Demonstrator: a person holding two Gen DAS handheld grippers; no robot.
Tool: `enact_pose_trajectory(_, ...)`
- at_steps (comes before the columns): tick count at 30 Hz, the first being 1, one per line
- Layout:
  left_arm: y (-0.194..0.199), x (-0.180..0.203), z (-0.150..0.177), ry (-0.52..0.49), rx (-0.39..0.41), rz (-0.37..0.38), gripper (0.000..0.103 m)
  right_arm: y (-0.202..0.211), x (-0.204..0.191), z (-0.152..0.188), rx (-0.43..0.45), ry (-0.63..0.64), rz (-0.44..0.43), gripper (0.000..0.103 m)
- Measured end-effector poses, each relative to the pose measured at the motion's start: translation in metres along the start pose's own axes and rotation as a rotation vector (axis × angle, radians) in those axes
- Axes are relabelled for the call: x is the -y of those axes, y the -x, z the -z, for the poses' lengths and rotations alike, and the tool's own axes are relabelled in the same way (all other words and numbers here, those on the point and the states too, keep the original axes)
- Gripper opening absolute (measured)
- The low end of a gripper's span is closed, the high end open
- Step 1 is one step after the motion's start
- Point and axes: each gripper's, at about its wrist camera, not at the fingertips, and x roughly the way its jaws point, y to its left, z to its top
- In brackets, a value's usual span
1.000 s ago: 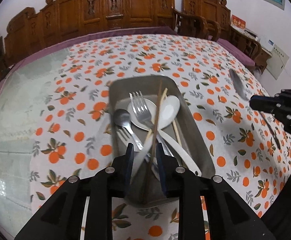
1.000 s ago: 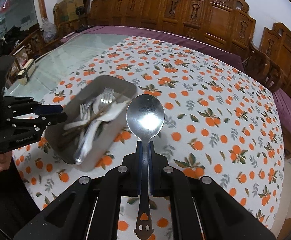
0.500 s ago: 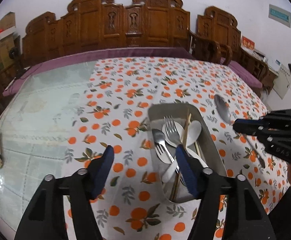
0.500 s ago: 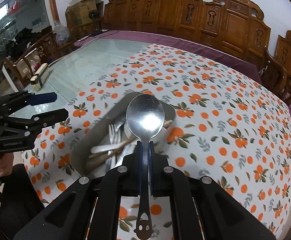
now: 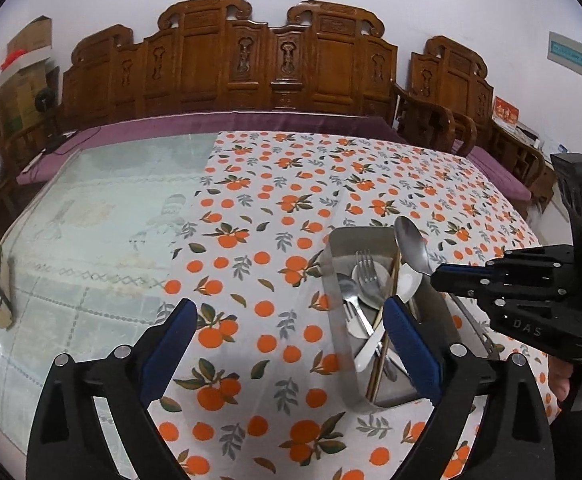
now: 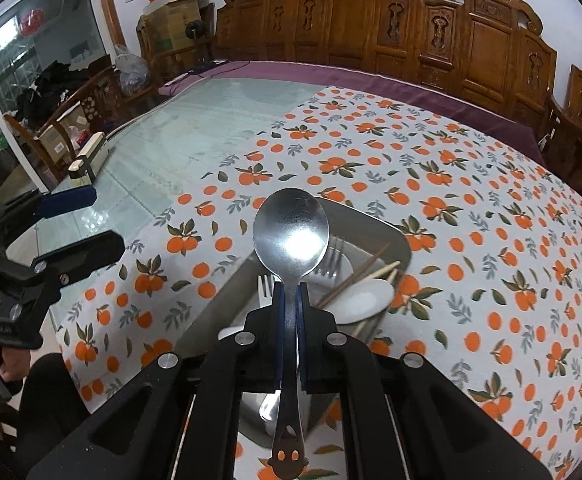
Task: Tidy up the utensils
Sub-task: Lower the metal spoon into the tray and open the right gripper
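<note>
Two grippers in play. Right gripper [image 6: 289,300] is clamped narrow on the neck of a steel spoon [image 6: 290,232], bowl up and forward, handle end w/ cutouts hanging back toward the camera. Left gripper [image 5: 287,344] is spread wide, holding nothing, hovering low over the desk just left of the metal tray [image 5: 341,360].

Spoon sits above the tray's far-right part; in the left wrist view its bowl [image 5: 411,248] shows over the far-right rim. Tray rests on the orange-print tablecloth [image 5: 275,216] and already holds forks [image 5: 365,272], a white spoon [image 6: 365,300], chopsticks [image 5: 385,320] and more steel pieces, all overlapping.

Step in hand, as I read it: drop the spoon in w/ the rest. To do it well:
- lower till the bowl is well inside the walls before letting go, else it may bounce off the rim
- line the handle up w/ the tray's long axis so it lies alongside the other pieces
- tip the bowl down a bit so it slides in, not clatters
- left gripper could steady the tray wall if it skids on the cloth

Hard to make out: tray's near end is behind the right gripper body in the right wrist view; left gripper's right finger covers part of it in the other. Exact count of utensils unclear, pile too tangled. How high the spoon is above the tray, can't judge.
</note>
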Motion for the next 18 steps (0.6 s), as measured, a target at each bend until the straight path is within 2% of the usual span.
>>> enact_pose_trajectory(7, -0.004, -0.008, 0.004, 0.005, -0.016, -0.013, 0.090, -0.028, 0.001, -0.002, -0.024, -0.065, -0.011, 0.007)
enact_pose_trajectory(18, -0.004, -0.012, 0.004, 0.013, -0.015, -0.013, 0.090, -0.072, 0.016, -0.003, -0.072, -0.158, 0.034, 0.007)
